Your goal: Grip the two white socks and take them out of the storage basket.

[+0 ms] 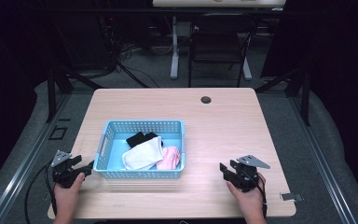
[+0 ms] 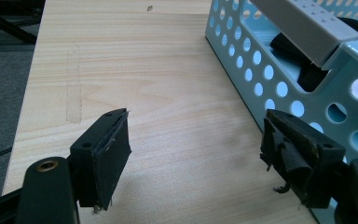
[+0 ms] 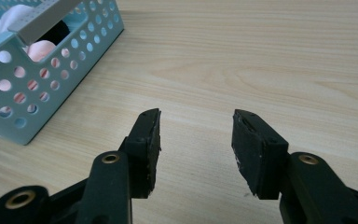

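Note:
A light blue perforated basket (image 1: 109,135) stands on the wooden table (image 1: 223,126), left of centre. Inside lie a white cloth (image 1: 142,154), a pink cloth (image 1: 170,157) and a black cloth (image 1: 140,138). My left gripper (image 1: 85,165) rests at the table's left edge, just off the basket's near left corner. Its jaws stand wide open over bare wood (image 2: 196,116), with the basket wall (image 2: 261,70) beside the right-hand jaw. My right gripper (image 1: 223,169) sits near the front right, a short way from the basket. It is open (image 3: 196,114) with nothing between its fingers, and the basket corner (image 3: 23,93) shows off to its left.
A round cable hole (image 1: 206,99) marks the table's far edge. A black chair (image 1: 216,42) and a white desk leg (image 1: 174,46) stand on the floor beyond. Bare wood stretches right of the basket.

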Demonstrator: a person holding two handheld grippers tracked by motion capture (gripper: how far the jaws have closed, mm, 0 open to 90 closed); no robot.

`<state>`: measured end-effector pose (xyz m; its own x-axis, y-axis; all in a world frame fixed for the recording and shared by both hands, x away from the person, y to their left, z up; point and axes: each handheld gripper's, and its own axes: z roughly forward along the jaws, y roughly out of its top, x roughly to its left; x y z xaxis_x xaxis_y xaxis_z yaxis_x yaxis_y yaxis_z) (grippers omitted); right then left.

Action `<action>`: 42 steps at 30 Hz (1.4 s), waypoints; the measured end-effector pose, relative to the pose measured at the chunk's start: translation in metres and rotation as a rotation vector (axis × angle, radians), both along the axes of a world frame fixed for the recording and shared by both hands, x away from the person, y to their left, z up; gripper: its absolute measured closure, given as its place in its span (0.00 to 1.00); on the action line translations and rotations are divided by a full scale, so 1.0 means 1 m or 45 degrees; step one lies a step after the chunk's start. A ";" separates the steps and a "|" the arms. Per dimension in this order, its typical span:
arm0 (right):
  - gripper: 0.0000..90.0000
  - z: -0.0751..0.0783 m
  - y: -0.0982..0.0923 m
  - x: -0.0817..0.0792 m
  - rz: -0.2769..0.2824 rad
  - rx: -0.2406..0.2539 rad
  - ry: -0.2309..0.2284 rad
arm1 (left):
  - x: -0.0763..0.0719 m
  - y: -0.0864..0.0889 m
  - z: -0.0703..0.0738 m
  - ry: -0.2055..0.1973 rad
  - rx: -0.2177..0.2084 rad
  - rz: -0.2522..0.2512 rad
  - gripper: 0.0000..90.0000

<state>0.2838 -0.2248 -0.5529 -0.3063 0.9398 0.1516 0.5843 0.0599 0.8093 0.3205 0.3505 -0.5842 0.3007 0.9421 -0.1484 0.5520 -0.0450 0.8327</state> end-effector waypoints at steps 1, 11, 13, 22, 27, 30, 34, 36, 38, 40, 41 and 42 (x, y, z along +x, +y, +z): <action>0.58 -0.001 0.000 0.000 -0.005 -0.008 0.001 | 0.000 0.000 0.000 0.000 -0.001 0.001 0.26; 0.58 -0.001 -0.001 0.002 -0.011 -0.004 0.011 | 0.000 0.000 0.000 0.006 0.000 0.002 0.26; 0.58 0.000 0.002 0.002 -0.001 0.007 0.010 | -0.001 0.001 0.001 0.004 -0.002 0.000 0.26; 0.58 0.002 0.006 -0.001 0.010 -0.018 -0.002 | -0.001 0.001 0.001 0.002 -0.001 -0.005 0.26; 0.58 0.001 0.003 0.000 0.006 -0.013 0.007 | -0.001 0.001 0.001 0.003 -0.002 -0.001 0.26; 0.58 0.002 0.004 0.000 0.010 -0.008 0.005 | -0.001 0.001 0.001 0.002 -0.003 -0.002 0.26; 0.58 0.007 0.009 0.000 0.032 -0.036 0.005 | -0.001 0.001 0.001 0.001 -0.002 -0.003 0.26; 0.58 0.013 0.013 0.001 0.046 -0.041 0.002 | -0.001 0.001 0.001 0.001 -0.002 -0.004 0.26; 0.58 0.019 0.020 0.002 0.070 -0.063 0.004 | -0.002 0.001 0.001 0.002 -0.003 -0.003 0.26; 0.58 0.026 0.027 0.003 0.101 -0.081 0.022 | -0.002 0.001 0.001 0.001 -0.003 -0.003 0.26; 0.58 0.030 0.032 0.005 0.116 -0.098 0.029 | -0.002 0.001 0.001 0.002 -0.004 -0.003 0.26; 0.58 0.032 0.035 0.006 0.128 -0.104 0.031 | -0.002 0.001 0.001 0.002 -0.004 -0.003 0.26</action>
